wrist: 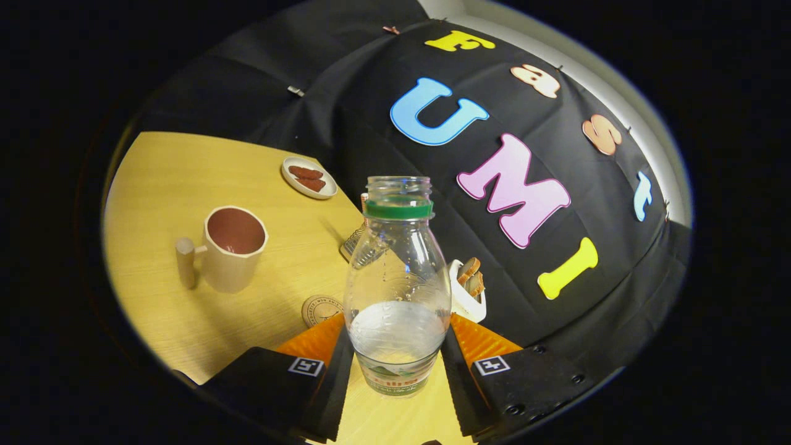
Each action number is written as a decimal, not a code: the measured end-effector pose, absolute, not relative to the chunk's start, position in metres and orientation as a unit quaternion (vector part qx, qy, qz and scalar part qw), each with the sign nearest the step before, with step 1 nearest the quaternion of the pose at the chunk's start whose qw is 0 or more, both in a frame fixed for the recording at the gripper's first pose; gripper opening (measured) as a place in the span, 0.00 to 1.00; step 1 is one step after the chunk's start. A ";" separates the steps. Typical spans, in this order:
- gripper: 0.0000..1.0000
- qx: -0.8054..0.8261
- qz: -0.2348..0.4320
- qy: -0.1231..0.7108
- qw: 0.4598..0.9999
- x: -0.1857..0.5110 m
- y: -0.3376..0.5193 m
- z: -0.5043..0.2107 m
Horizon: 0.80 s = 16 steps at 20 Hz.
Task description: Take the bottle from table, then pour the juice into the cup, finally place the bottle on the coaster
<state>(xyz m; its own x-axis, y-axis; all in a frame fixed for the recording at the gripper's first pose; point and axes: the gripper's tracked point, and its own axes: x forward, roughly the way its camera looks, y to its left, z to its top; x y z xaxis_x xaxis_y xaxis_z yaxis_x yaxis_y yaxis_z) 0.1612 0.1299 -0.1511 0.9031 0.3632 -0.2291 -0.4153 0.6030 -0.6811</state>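
A clear plastic bottle point(398, 272) with a green neck ring and no cap stands upright between my fingers, with a little clear liquid in its lower part. My gripper point(397, 327) is shut on the bottle, one finger pressing each side near its base. Beyond my fingers to the left, a beige cup point(233, 247) with a dark red inside and a peg-like handle sits on the wooden table point(185, 179). A round cork coaster point(318, 308) lies just ahead of my left finger, partly hidden by that finger and the bottle.
A small white plate point(309, 177) with brown pieces sits far back on the table, beyond the cup. A white holder point(466, 293) with brown items stands right of the bottle by the black cloth wall. A meshed object point(353, 242) peeks out behind the bottle.
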 end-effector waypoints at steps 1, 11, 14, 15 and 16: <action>0.73 -0.399 0.219 0.037 0.890 0.162 0.133 -0.155; 0.73 -0.529 0.244 0.020 0.813 0.156 0.178 -0.191; 0.73 -0.554 0.241 0.008 0.797 0.158 0.185 -0.193; 0.73 -0.558 0.239 0.008 0.794 0.159 0.186 -0.193; 0.73 -0.562 0.236 0.009 0.793 0.162 0.188 -0.194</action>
